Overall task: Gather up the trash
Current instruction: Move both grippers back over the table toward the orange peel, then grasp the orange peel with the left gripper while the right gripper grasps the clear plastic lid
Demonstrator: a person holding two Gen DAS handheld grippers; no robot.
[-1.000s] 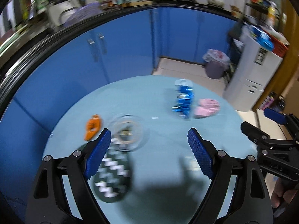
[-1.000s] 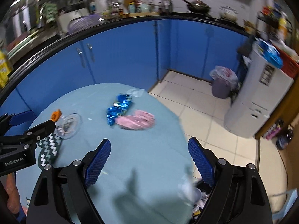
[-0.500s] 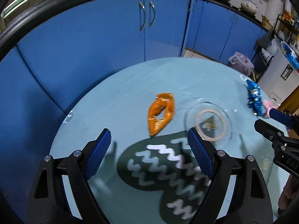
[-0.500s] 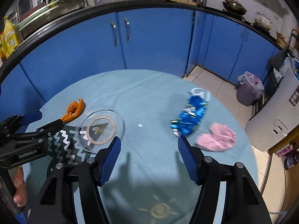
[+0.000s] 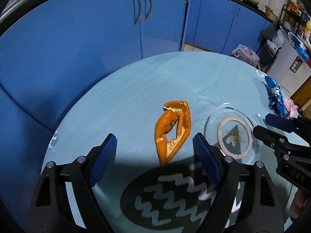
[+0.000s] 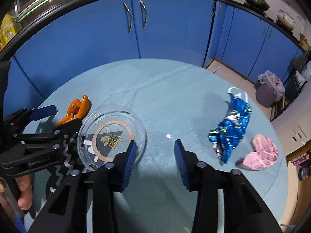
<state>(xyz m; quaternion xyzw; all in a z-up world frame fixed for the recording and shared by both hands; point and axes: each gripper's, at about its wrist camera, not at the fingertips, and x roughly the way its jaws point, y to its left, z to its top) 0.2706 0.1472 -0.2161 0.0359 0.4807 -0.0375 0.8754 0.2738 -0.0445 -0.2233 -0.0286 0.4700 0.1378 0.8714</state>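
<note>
An orange peel (image 5: 173, 130) lies on the round teal table (image 5: 147, 85); it also shows in the right wrist view (image 6: 76, 109). My left gripper (image 5: 155, 151) is open, hovering just short of the peel, which sits between its blue pads. A clear plastic lid (image 6: 111, 137) lies right of the peel, also seen in the left wrist view (image 5: 233, 134). My right gripper (image 6: 154, 152) is open, narrower, empty, beside the lid. A crumpled blue wrapper (image 6: 232, 129) and pink crumpled paper (image 6: 260, 152) lie at the right.
A dark green mat with white zigzags (image 5: 171, 196) lies at the table's near side under the left gripper. Blue cabinets (image 6: 136, 29) stand behind the table. A bin with a plastic bag (image 6: 269, 89) stands on the tiled floor at right.
The left gripper has swung left and closer to the peel, now centred between its pads. The right gripper has turned left toward the lid and narrowed its opening.
</note>
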